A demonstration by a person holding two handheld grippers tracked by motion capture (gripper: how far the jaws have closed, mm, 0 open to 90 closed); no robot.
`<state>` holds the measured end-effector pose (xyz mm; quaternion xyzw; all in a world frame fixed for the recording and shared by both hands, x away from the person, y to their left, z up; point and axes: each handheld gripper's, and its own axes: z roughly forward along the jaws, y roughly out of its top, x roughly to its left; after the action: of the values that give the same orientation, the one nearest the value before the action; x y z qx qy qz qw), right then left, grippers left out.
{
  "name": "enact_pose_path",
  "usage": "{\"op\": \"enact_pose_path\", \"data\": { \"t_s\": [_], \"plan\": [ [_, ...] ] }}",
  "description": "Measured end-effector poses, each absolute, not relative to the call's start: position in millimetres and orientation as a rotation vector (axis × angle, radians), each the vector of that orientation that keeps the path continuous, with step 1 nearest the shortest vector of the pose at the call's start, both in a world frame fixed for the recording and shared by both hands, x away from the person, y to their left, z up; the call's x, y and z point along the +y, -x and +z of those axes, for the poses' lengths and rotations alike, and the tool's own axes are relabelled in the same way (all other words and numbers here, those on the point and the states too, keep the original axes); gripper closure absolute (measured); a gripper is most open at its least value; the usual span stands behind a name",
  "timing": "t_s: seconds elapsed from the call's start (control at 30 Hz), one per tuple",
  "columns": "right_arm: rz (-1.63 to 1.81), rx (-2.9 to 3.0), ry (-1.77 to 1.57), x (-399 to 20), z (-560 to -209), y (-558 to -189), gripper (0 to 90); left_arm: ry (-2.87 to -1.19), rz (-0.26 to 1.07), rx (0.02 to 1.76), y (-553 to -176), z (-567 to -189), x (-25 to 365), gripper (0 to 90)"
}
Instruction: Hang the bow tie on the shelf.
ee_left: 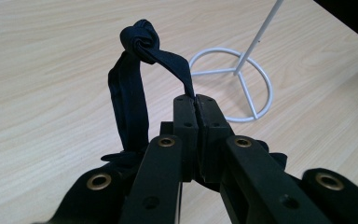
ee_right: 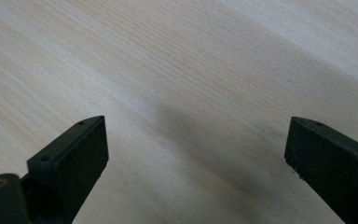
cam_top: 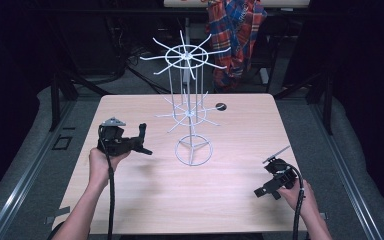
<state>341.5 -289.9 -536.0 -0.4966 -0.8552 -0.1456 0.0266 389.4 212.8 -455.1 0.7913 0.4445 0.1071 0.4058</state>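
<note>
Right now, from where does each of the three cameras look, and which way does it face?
High view: above the person's side, facing forward and down on the light wooden table; both forearms show, and the white wire rack.
Left gripper view: rides the left gripper, shut on a knotted dark blue fabric band.
Right gripper view: rides the open right gripper, facing bare tabletop.
Shared: high and left gripper views show the rack's ring base.

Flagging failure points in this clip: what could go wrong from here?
1. The left gripper pinches only the thin edge of the knotted band; it may slip out mid-move.
2. The wire rack is tall on a small ring base; a push while hooking could tip it.
3. The right gripper is open over bare table, not steadying the rack.
</note>
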Motion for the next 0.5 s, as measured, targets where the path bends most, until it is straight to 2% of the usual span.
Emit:
{"op": "enact_pose_path", "data": {
  "t_s": [0.5],
  "plan": [
    [-0.497, -2.626, 1.574, -289, -538, -340, 5.7, -1.967, 0.275, 1.093, -400, -444, 208, 88.1]
  ]
}}
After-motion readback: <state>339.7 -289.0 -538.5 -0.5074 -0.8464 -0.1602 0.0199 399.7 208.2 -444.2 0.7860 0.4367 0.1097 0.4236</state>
